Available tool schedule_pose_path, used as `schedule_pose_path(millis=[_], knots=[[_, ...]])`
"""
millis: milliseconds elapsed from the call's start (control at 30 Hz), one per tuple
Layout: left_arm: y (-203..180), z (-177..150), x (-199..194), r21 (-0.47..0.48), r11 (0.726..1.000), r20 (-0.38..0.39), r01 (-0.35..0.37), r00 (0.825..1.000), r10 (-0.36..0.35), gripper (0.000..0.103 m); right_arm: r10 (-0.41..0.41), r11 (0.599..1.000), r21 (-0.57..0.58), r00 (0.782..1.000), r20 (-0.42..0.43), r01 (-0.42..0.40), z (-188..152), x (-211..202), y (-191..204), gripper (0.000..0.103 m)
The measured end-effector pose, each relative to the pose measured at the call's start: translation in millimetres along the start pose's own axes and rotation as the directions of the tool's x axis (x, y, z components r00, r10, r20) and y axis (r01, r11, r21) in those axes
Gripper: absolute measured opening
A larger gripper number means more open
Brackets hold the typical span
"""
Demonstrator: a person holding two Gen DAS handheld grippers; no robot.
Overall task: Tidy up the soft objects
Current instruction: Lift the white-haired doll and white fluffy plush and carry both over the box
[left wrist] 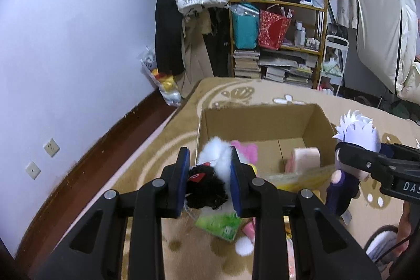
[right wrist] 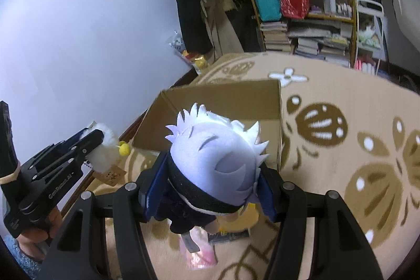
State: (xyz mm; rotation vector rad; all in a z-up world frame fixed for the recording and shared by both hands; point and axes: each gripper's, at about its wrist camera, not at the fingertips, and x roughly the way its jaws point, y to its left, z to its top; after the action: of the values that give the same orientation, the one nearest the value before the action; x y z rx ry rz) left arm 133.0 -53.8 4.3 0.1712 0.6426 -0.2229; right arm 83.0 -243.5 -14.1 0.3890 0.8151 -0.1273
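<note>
My left gripper [left wrist: 210, 175] is shut on a small black-and-white furry plush [left wrist: 212, 169], held just in front of an open cardboard box [left wrist: 262, 120]. In the right wrist view that gripper [right wrist: 97, 146] appears at the left, with white fur and a yellow pompom [right wrist: 124, 149] sticking out. My right gripper [right wrist: 210, 190] is shut on a doll with spiky white hair [right wrist: 218, 148] and dark clothes, held near the box [right wrist: 223, 101]. The same doll [left wrist: 357, 138] shows at the right of the left wrist view. Inside the box lie a pink plush [left wrist: 248, 151] and a pale pink roll [left wrist: 305, 159].
The box stands on a beige patterned rug [right wrist: 341, 101]. On the rug below the grippers lie a green packet [left wrist: 220, 225], a pink packet [right wrist: 202, 253] and a white pompom [left wrist: 244, 247]. A cluttered shelf [left wrist: 278, 38] and hanging coats [left wrist: 168, 25] stand behind, the wall [left wrist: 78, 43] at left.
</note>
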Motion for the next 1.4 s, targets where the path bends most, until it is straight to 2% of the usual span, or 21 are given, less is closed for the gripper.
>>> schedule_pose_path(millis=[300, 467, 800, 1200, 1367, 1400], knots=[[-8.6, 36.9, 20.7, 0.023, 1.0, 0.057, -0.005, 0.998, 0.004, 0.027, -0.007, 1.0, -0.018, 0.999, 0.042, 0.007, 32.3, 20.8, -6.3, 0.065], [-12.6, 45.5, 35.2, 0.024, 1.0, 0.069, 0.004, 0.998, -0.006, 0.027, -0.013, 1.0, -0.021, 0.999, 0.046, 0.014, 41.7, 34.7, -12.9, 0.065], [-19.9, 35.0, 71.0, 0.006, 0.999, 0.032, 0.036, 0.999, -0.036, 0.027, -0.022, 0.999, -0.037, 0.999, 0.041, 0.023, 55.3, 57.4, -19.7, 0.065], [-28.2, 19.7, 94.3, 0.028, 0.999, -0.027, 0.041, 0.999, -0.041, 0.028, -0.037, 0.998, -0.04, 0.999, -0.004, 0.037, 43.7, 80.3, -23.6, 0.067], [-28.5, 17.7, 100.3, 0.015, 0.999, -0.061, 0.039, 0.997, -0.038, 0.033, -0.048, 0.998, -0.039, 0.999, 0.006, 0.048, 43.6, 79.8, -23.8, 0.067], [-28.2, 18.1, 100.4, 0.008, 0.999, -0.063, 0.038, 0.997, -0.038, 0.039, -0.052, 0.998, -0.037, 0.999, 0.009, 0.053, 43.5, 78.5, -24.3, 0.067]])
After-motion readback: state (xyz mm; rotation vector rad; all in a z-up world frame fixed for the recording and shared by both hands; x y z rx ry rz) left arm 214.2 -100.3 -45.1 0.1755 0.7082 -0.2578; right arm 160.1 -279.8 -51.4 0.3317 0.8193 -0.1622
